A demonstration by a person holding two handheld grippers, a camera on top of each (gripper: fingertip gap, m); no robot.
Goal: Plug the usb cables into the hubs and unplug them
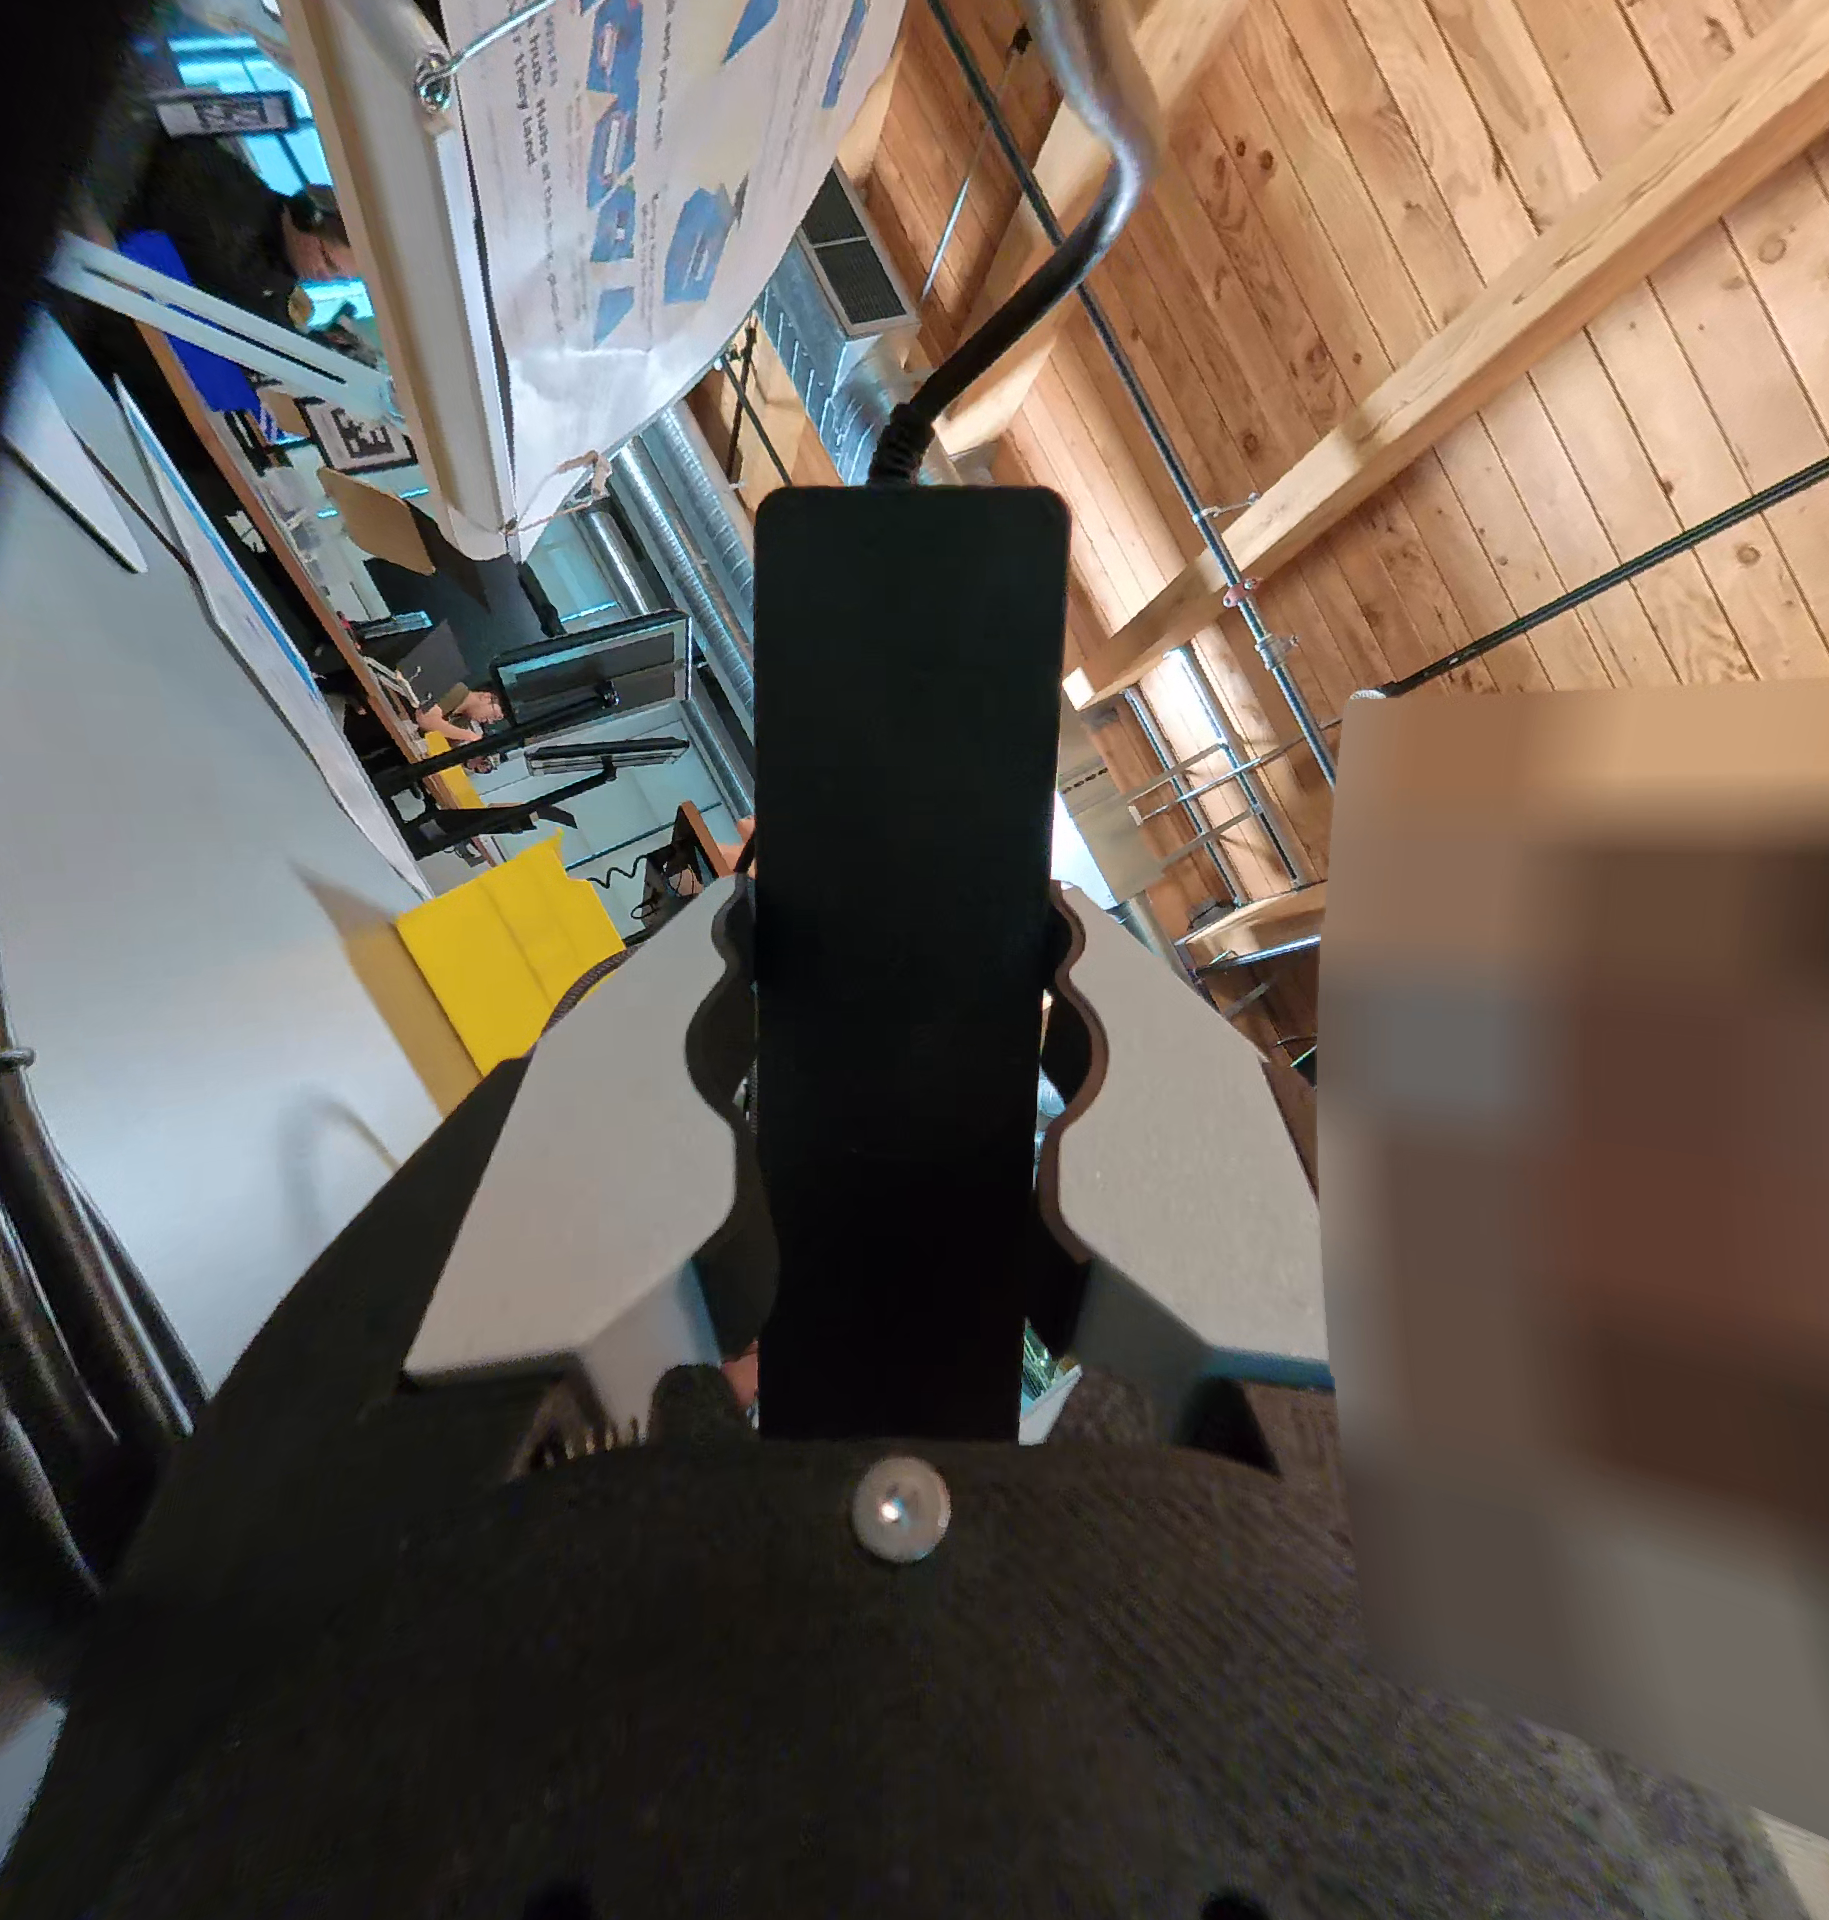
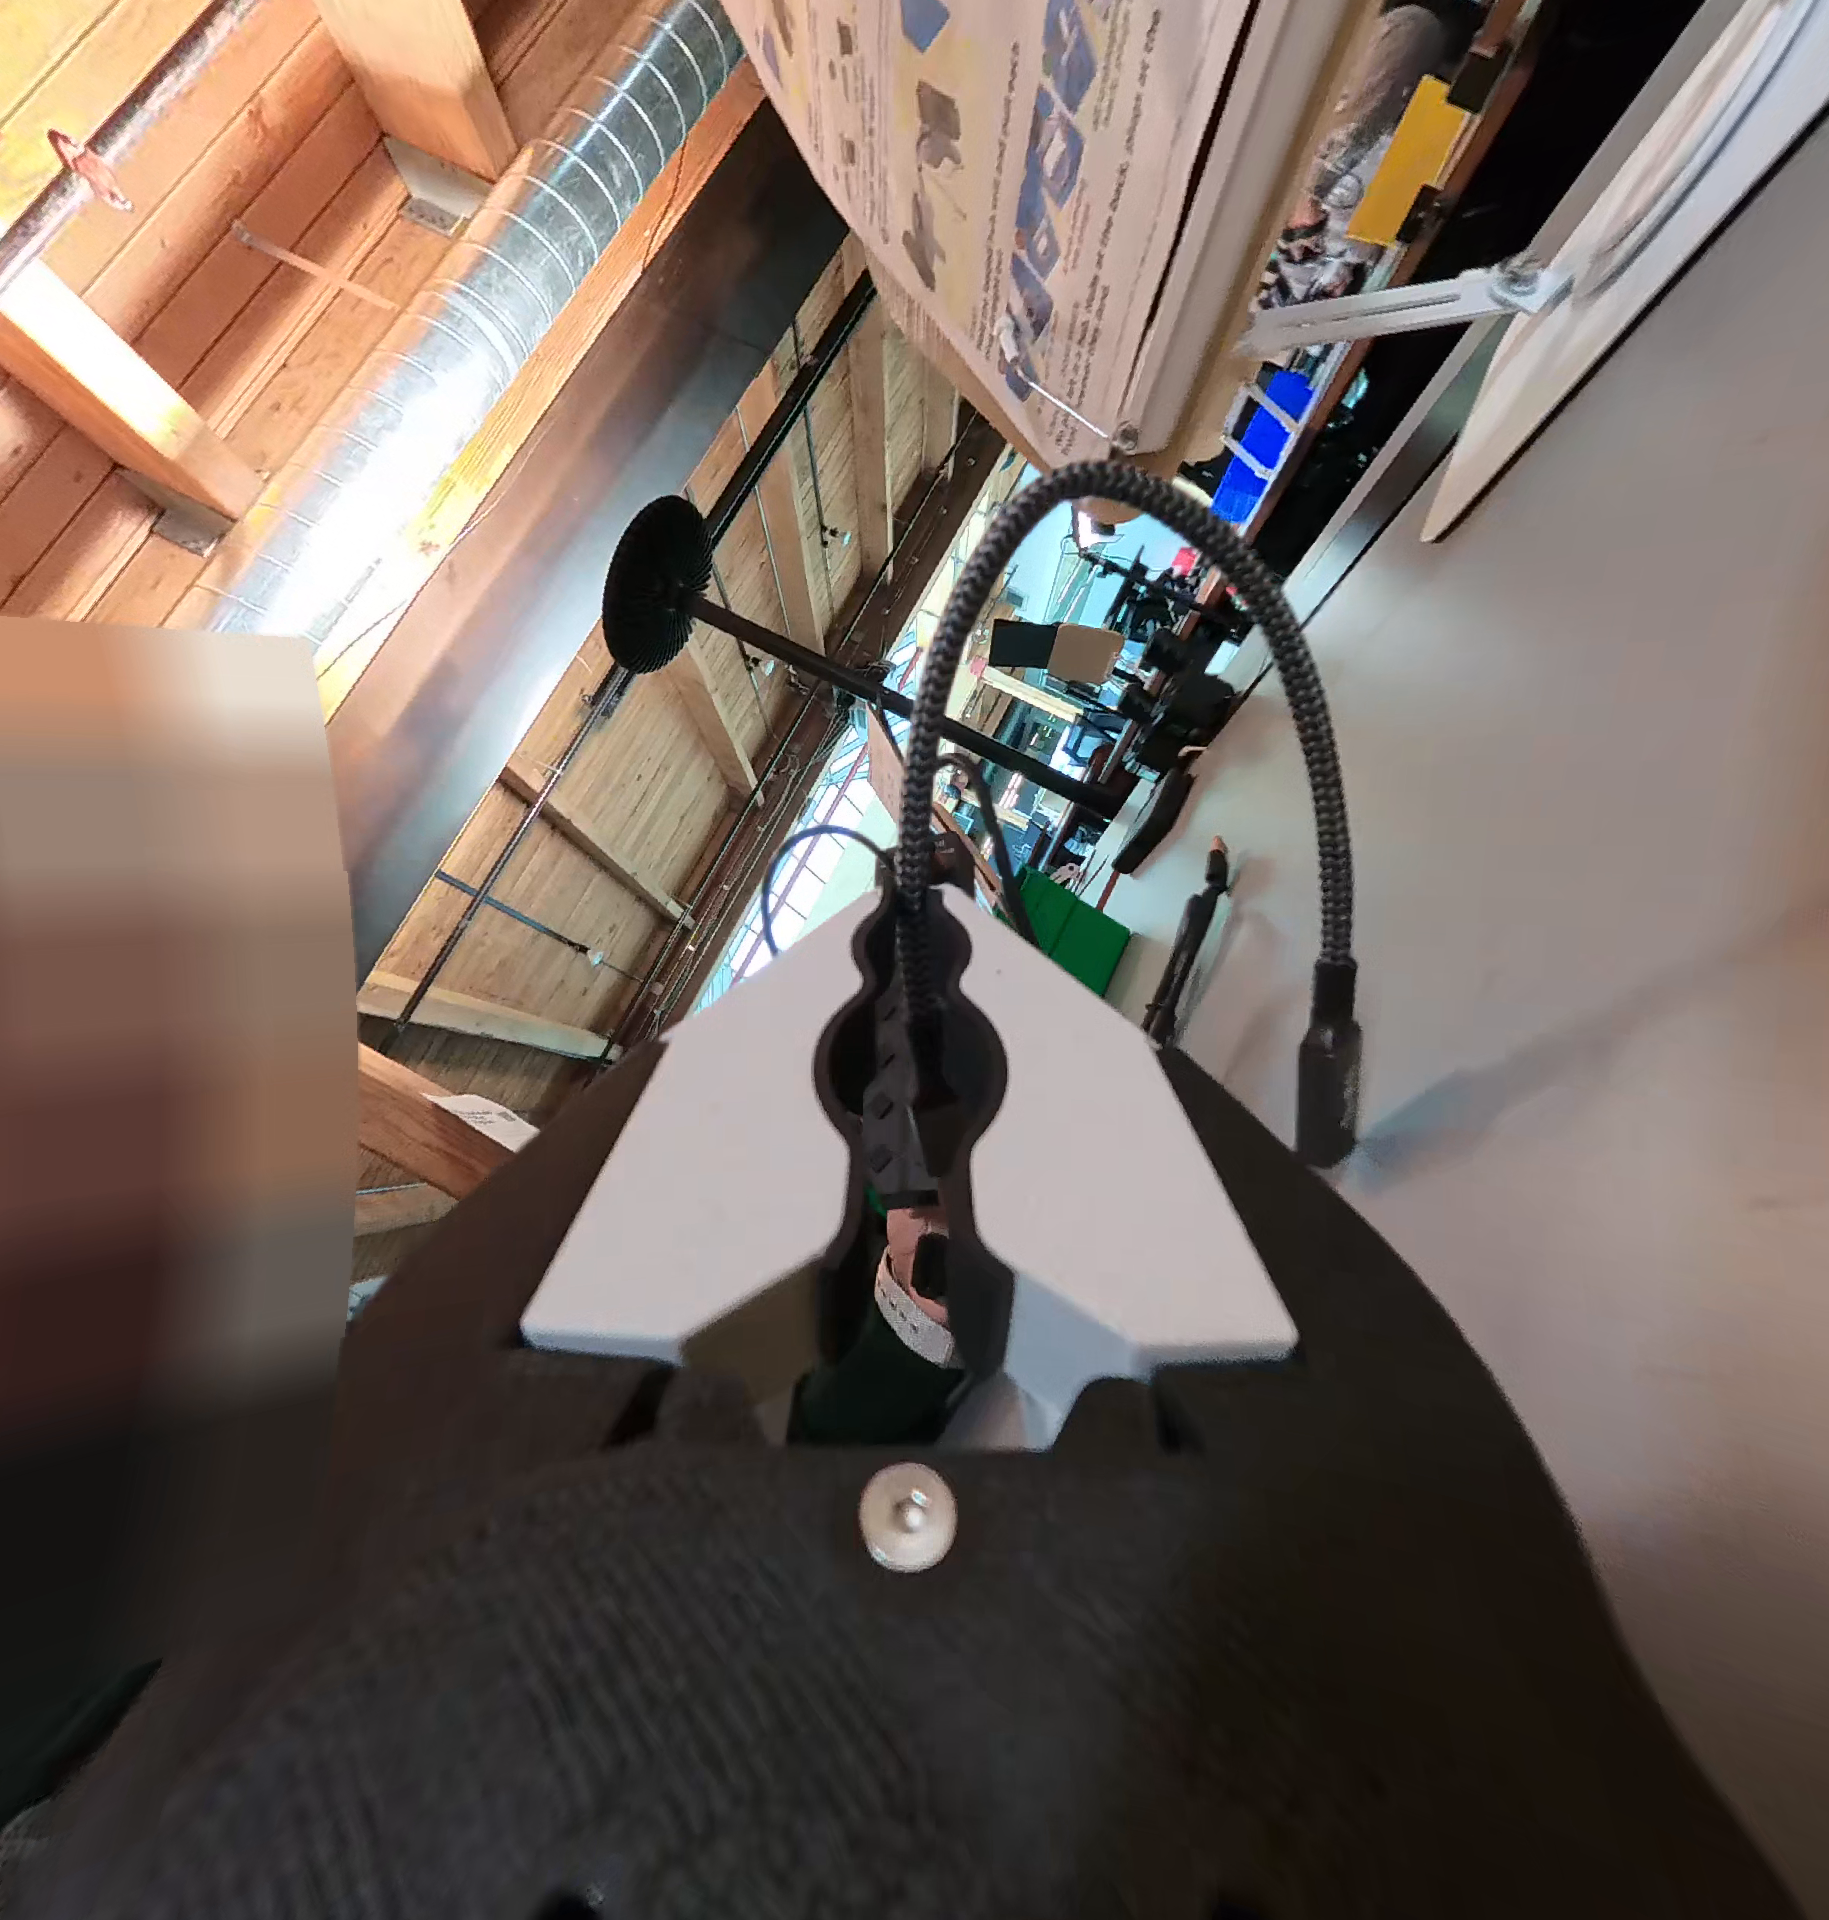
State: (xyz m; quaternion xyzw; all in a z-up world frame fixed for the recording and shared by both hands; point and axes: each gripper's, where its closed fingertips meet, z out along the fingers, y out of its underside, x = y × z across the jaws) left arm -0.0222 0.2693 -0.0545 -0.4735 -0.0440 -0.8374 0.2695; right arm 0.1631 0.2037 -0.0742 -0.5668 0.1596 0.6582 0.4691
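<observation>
The left gripper [image 1: 894, 1049] clamped the rigid, light black hub [image 1: 905, 831] by its long edges in mid-air, while the right gripper [image 2: 915, 1049] pinched the limp braided cable [image 2: 1180, 561] behind its connector, judged the firmest hold.

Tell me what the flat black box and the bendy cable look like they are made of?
The flat black box, clamped in the left gripper, looks like matte plastic: even, dull surface, rounded corners, no shine. The bendy cable, held by the right gripper, seems sheathed in woven fabric braid, black and grey; its free end plug looks like smooth dark plastic or metal.
</observation>
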